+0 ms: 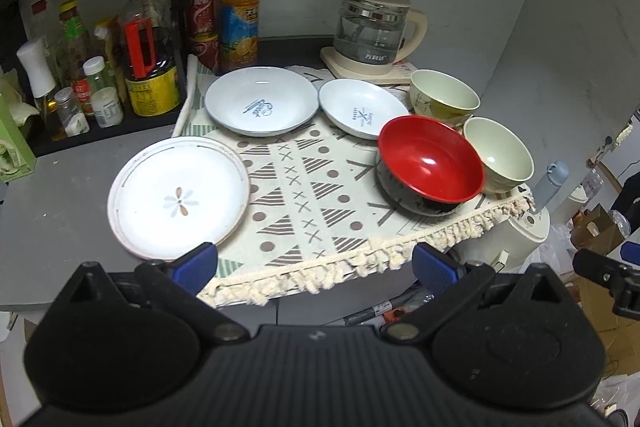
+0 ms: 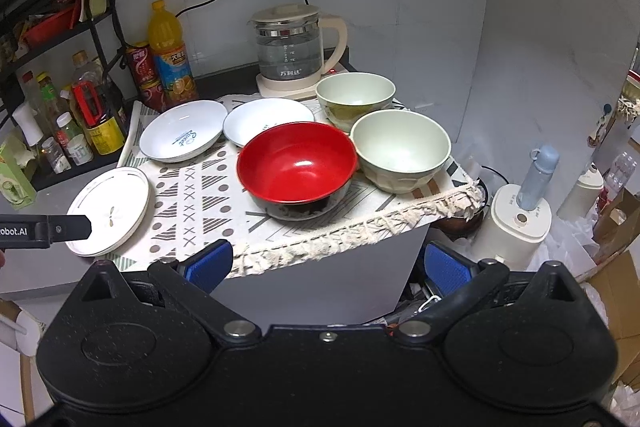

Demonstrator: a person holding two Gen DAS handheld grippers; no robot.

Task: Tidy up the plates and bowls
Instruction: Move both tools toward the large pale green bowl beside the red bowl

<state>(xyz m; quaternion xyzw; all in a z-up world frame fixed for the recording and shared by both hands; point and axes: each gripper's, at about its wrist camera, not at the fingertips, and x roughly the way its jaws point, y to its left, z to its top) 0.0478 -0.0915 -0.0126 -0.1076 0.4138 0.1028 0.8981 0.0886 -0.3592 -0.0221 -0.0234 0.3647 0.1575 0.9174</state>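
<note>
A flat white flower plate [image 1: 179, 198] [image 2: 109, 210] lies at the mat's left edge. Two white shallow dishes [image 1: 262, 101] [image 1: 362, 108] sit behind it, also in the right wrist view [image 2: 182, 130] [image 2: 266, 121]. A red bowl [image 1: 430, 163] [image 2: 297, 167] and two pale green bowls [image 1: 444, 95] [image 1: 500, 155] [image 2: 355, 97] [image 2: 401, 147] stand at the right. My left gripper [image 1: 316, 265] is open and empty, before the mat's front fringe. My right gripper [image 2: 326, 263] is open and empty, below the table's front edge.
A patterned fringed mat [image 1: 304, 195] covers the small grey table [image 1: 52, 211]. A glass kettle [image 1: 372, 31] stands at the back. Bottles and cans [image 1: 238, 7] and a black shelf rack [image 1: 100, 59] stand at the left. A white appliance with a blue bottle [image 2: 524, 211] stands beyond the table's right edge.
</note>
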